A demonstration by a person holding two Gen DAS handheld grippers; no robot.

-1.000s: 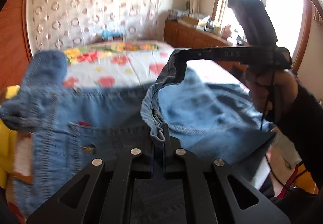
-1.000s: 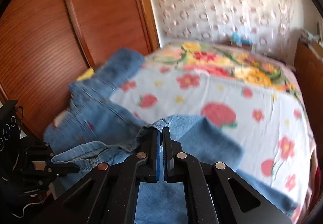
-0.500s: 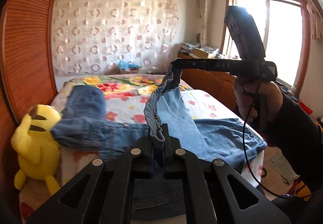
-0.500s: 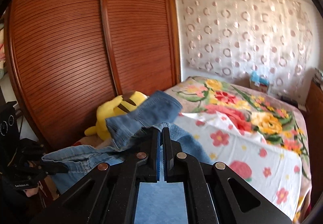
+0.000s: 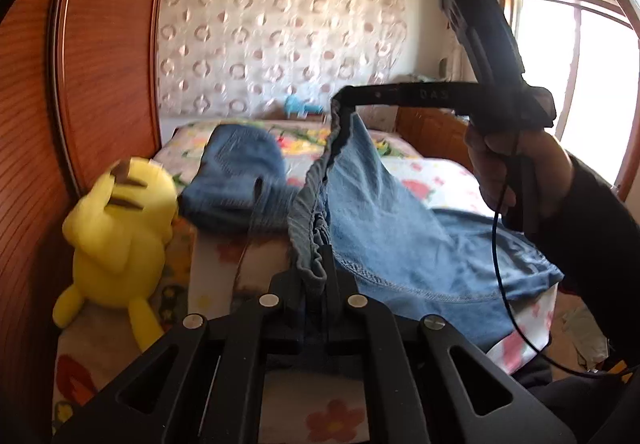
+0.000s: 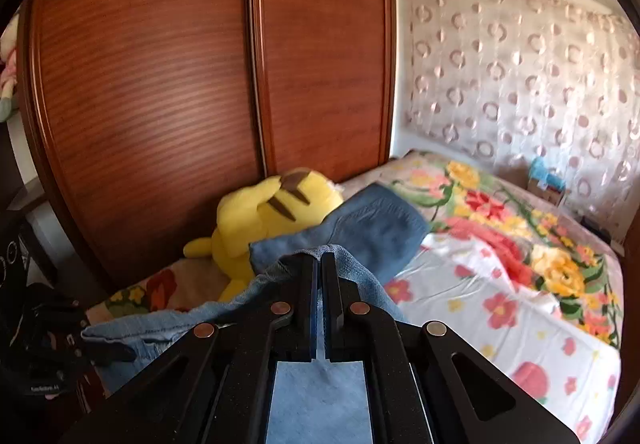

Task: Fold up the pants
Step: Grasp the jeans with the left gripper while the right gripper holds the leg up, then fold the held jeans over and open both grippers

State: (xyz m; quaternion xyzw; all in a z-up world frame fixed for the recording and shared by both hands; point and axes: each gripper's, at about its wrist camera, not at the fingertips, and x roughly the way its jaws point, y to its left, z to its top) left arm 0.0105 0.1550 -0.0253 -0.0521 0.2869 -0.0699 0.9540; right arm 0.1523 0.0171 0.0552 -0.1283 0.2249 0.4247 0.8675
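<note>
Left wrist: left gripper (image 5: 316, 264) clamped on jeans (image 5: 400, 228) waistband, held taut above bed (image 5: 440, 172); right gripper (image 5: 340, 100) pinched other end. Right wrist: right gripper (image 6: 320, 260) clamped on denim; leg (image 6: 368, 224) beside plush (image 6: 260, 212).

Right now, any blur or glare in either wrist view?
Left wrist: window blown out, plush and far jeans leg motion-smeared, heavy fisheye bend on the wardrobe. Right wrist: evenly lit, mostly sharp, moiré banding on the wardrobe slats.
</note>
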